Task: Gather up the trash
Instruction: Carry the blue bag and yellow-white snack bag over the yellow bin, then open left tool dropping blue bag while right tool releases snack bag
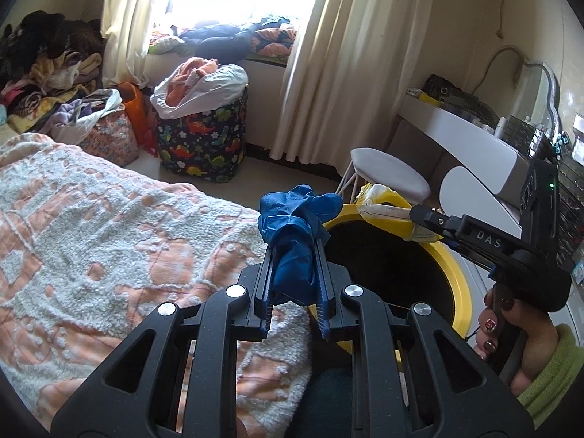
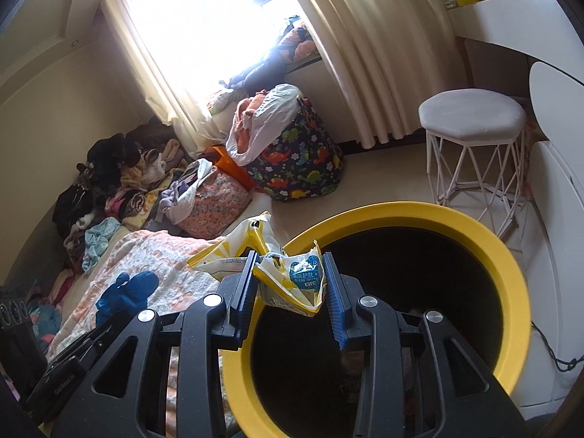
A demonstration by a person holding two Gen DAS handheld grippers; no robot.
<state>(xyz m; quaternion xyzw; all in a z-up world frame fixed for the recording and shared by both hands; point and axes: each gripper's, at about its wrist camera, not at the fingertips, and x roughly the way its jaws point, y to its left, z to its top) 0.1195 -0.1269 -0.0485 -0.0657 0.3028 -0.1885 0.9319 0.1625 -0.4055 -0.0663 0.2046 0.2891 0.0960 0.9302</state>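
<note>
Gripping a blue glove (image 1: 292, 248), the left claw (image 1: 295, 255) nears the yellow-rimmed bin (image 1: 458, 273).

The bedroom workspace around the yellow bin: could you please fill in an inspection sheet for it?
Surface: bed with an orange-and-white textured blanket, beside the bin.
Job's things: yellow-rimmed bin with a dark inside; crumpled blue glove; yellow-and-white wrapper.
Clutter: clothes pile against the wall; dinosaur-print hamper stuffed with laundry; floral bag.
Grippers: left gripper shut on the blue glove, near the bin's rim; right gripper holds the wrapper over the bin's rim.
Cables: dark cable on the floor right of the bin.
Surroundings: bright window with cream curtains; white stool; white dressing table.
</note>
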